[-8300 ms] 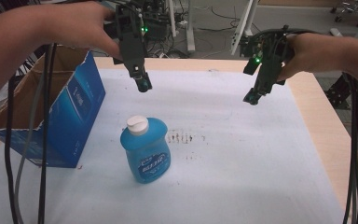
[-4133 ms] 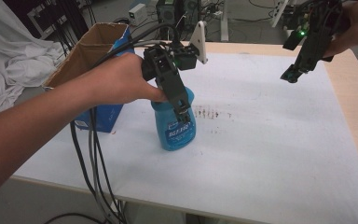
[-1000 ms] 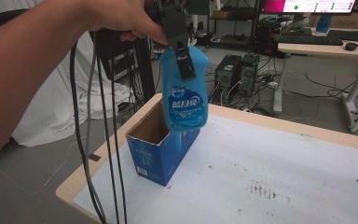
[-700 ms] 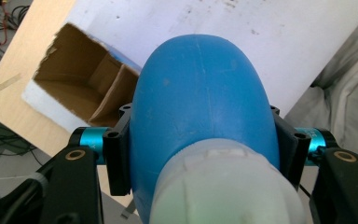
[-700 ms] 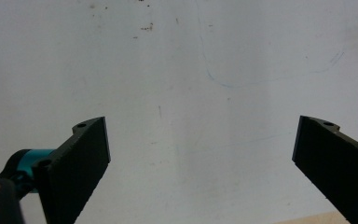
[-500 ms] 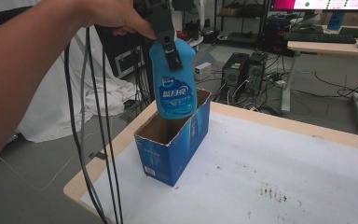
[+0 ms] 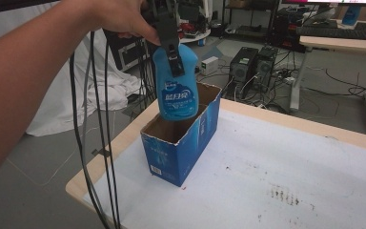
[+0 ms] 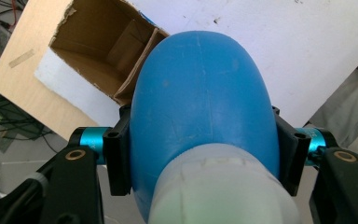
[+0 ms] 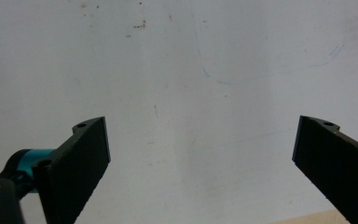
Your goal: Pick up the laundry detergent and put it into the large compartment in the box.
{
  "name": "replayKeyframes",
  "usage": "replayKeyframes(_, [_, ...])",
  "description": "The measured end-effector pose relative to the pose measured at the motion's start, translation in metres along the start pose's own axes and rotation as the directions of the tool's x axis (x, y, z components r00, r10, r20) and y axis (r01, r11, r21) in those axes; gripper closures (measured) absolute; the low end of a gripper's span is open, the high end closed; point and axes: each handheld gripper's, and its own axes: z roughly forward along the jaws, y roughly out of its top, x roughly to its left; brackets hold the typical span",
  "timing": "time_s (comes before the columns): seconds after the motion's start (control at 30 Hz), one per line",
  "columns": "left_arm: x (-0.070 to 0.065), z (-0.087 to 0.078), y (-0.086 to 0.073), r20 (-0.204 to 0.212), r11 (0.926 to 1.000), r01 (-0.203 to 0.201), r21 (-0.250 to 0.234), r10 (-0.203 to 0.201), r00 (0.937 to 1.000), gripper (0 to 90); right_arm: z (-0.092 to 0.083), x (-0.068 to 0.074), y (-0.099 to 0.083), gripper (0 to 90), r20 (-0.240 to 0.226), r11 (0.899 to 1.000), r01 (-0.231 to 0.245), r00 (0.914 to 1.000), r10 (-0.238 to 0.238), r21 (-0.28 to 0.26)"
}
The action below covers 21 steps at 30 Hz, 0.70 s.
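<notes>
A blue detergent bottle (image 7: 176,90) with a white cap hangs upright over the open top of a blue cardboard box (image 7: 181,148). Its base is about level with the box's rim. My left gripper (image 7: 174,67) comes down from above and is shut on the bottle's upper body. In the left gripper view the black pads (image 8: 119,140) press both sides of the bottle (image 8: 200,102), and the brown inside of the box (image 8: 102,46) shows below, to the left. My right gripper (image 9: 200,154) stands open over the bare white table (image 9: 191,70), with nothing between its fingers.
The box stands near the table's left corner (image 7: 83,186). Black cables (image 7: 95,143) hang from the left hand beside that edge. The white tabletop (image 7: 290,162) stretches to the right of the box. On the floor behind are computer towers (image 7: 252,71) and a white cloth (image 7: 71,100).
The left gripper lifted the bottle off the table and carried it to the box. Over the last second the bottle sank from above the box towards its open top.
</notes>
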Motion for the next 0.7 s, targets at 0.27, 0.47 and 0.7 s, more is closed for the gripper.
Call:
replayKeyframes(0.27, [0.002,0.033,-0.009,-0.006,0.9998,-0.006,0.019,0.006,1.0000,37.6,0.001,0.000,0.001,3.1,0.003,1.000,-0.010,0.9999,0.010,-0.003])
replayKeyframes(0.47, [0.001,0.062,-0.014,0.006,0.9989,-0.022,0.042,0.021,0.9998,37.6,0.002,0.000,0.002,3.0,-0.002,1.000,-0.005,1.0000,0.005,0.011])
replayKeyframes(0.7, [0.000,0.093,-0.017,0.015,0.9976,-0.029,0.063,0.028,0.9995,37.6,0.004,0.001,0.004,3.0,-0.005,1.000,-0.010,0.9999,0.010,0.013])
